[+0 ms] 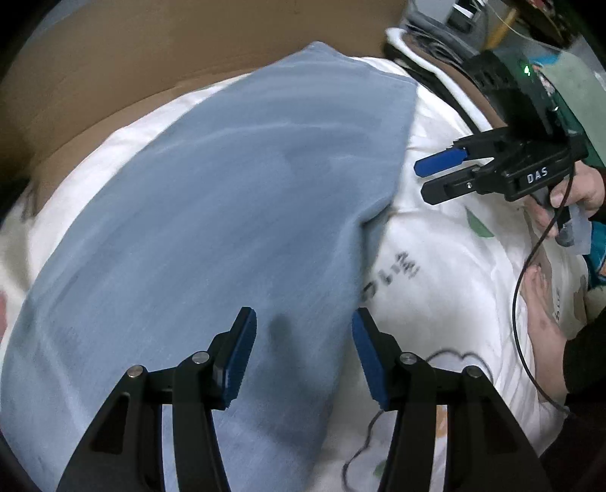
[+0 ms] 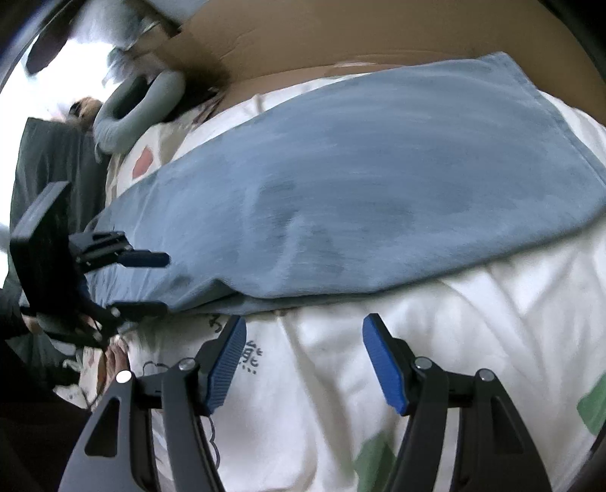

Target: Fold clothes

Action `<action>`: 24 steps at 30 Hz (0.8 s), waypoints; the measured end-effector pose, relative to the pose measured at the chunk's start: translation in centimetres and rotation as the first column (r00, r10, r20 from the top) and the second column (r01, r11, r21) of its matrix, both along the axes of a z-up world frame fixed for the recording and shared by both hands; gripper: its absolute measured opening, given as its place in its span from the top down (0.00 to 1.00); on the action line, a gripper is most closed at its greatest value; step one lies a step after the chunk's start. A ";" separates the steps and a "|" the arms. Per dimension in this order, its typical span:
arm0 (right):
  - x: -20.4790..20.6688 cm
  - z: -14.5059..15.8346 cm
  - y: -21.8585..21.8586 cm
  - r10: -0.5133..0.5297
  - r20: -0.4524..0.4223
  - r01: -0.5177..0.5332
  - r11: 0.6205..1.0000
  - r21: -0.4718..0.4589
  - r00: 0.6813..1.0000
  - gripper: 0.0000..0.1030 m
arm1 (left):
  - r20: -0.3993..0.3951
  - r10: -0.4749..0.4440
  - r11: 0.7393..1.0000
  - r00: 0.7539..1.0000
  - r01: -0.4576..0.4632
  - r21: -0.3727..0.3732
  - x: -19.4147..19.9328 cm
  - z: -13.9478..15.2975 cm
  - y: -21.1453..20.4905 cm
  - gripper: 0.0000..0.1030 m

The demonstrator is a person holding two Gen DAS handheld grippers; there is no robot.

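Observation:
A blue-grey garment (image 1: 227, 212) lies folded in a long flat strip on a white printed bedsheet (image 1: 447, 280). It also shows in the right wrist view (image 2: 360, 196). My left gripper (image 1: 303, 333) is open and empty, just above the near end of the garment. My right gripper (image 2: 303, 340) is open and empty over the sheet, just short of the garment's long folded edge. The right gripper shows in the left wrist view (image 1: 428, 181), beside the garment's edge. The left gripper shows in the right wrist view (image 2: 163, 282), at the garment's left end.
A brown cardboard panel (image 1: 151, 49) stands behind the bed. A grey neck pillow (image 2: 140, 106) and dark clothing (image 2: 53, 162) lie at the far left. A bare foot (image 1: 541, 302) rests on the sheet near a black cable (image 1: 519, 302). Clutter (image 1: 473, 22) sits at the back right.

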State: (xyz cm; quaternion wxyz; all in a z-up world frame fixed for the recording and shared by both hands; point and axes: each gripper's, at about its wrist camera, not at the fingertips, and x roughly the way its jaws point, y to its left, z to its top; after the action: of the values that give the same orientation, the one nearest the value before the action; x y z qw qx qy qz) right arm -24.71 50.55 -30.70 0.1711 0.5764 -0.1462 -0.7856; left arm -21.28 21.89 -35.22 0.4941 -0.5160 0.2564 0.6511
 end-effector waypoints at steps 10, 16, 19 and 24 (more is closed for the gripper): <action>-1.6 -0.1 -3.3 0.102 -0.020 -0.102 0.994 -0.030 0.995 0.40 | 0.057 0.122 0.992 0.991 -0.120 -0.026 -2.5 -1.6 -5.6 0.49; -1.9 -0.5 -4.3 0.156 0.000 -0.156 0.988 -0.006 0.988 0.40 | 0.079 0.212 0.976 0.974 -0.207 -0.069 -3.7 -2.0 -7.1 0.48; -2.2 -0.6 -4.2 0.153 0.017 -0.153 0.988 -0.013 0.988 0.40 | 0.072 0.280 0.958 0.957 -0.274 -0.080 -3.7 -1.3 -7.9 0.48; -1.7 0.1 -4.1 0.190 0.027 -0.190 0.982 -0.007 0.981 0.42 | -0.001 0.341 0.937 0.940 -0.339 -0.087 -2.9 0.4 -9.5 0.48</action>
State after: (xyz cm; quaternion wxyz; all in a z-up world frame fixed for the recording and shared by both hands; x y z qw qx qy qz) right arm -26.41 46.45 -30.63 0.2446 0.5979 -0.0946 -0.7574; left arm -24.20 12.38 -34.78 0.3532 -0.5779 0.1877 0.7114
